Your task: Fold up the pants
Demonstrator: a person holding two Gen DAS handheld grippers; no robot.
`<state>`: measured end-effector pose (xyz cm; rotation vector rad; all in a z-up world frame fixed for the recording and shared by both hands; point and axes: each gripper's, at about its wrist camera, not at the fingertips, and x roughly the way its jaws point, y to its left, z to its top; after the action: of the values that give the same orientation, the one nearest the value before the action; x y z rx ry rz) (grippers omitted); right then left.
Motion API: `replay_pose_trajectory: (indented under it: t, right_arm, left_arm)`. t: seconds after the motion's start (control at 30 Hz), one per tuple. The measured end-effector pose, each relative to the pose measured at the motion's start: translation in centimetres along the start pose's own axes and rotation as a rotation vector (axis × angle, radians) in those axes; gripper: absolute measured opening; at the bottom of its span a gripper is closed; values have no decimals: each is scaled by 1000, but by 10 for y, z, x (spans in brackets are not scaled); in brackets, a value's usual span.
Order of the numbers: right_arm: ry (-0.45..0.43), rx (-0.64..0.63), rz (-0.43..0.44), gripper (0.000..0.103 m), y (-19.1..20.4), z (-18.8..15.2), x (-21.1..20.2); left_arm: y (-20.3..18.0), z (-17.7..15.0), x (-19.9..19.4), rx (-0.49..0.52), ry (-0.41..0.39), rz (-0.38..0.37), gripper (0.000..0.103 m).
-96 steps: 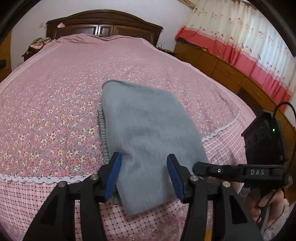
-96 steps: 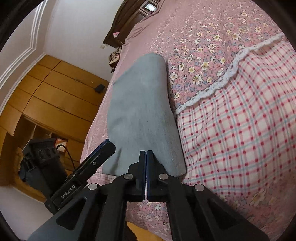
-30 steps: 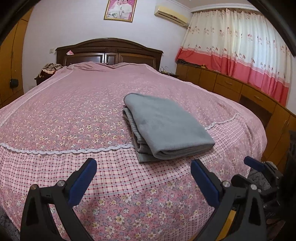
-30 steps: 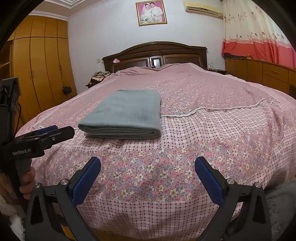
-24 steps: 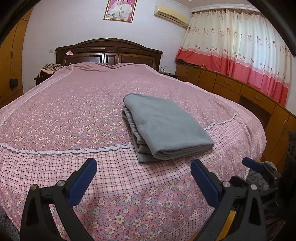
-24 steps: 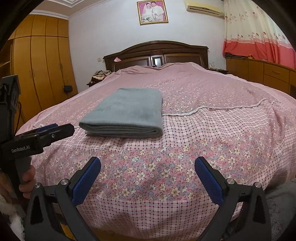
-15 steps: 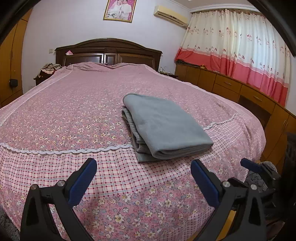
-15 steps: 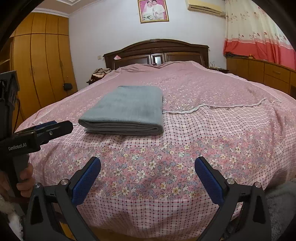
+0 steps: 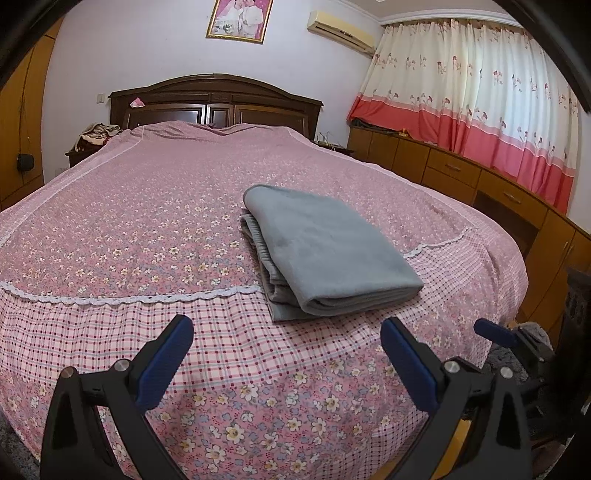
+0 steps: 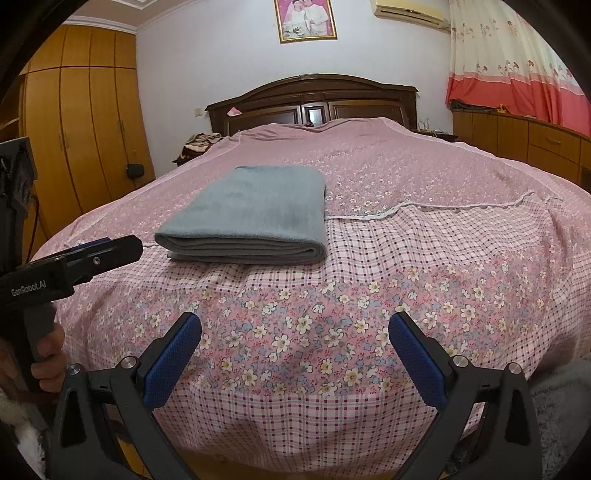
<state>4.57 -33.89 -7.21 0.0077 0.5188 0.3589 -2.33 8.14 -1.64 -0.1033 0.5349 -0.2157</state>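
One pair of grey pants [image 9: 325, 251] lies folded flat on the bed [image 9: 129, 206], across its lace seam. Left tool [image 9: 284, 360] and right tool [image 10: 295, 354] hover off the bed's foot, both spread wide, holding nothing.

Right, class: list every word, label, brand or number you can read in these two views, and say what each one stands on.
"GenRobot.AI": white lettering on the black body of the left gripper, seen in the right wrist view.
Framed portrait on the wall: no readable text.
Air conditioner: any marking is too small to read.
Grey folded pants and bedspread: no text.
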Motion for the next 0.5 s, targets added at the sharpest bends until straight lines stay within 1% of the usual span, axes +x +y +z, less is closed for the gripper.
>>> replay_pose_trajectory:
  t: [0.5]
  right_arm:
    - [-4, 17, -14, 103, -5, 0, 0]
  left_arm:
    - [-2, 0, 2, 4, 0, 4, 103]
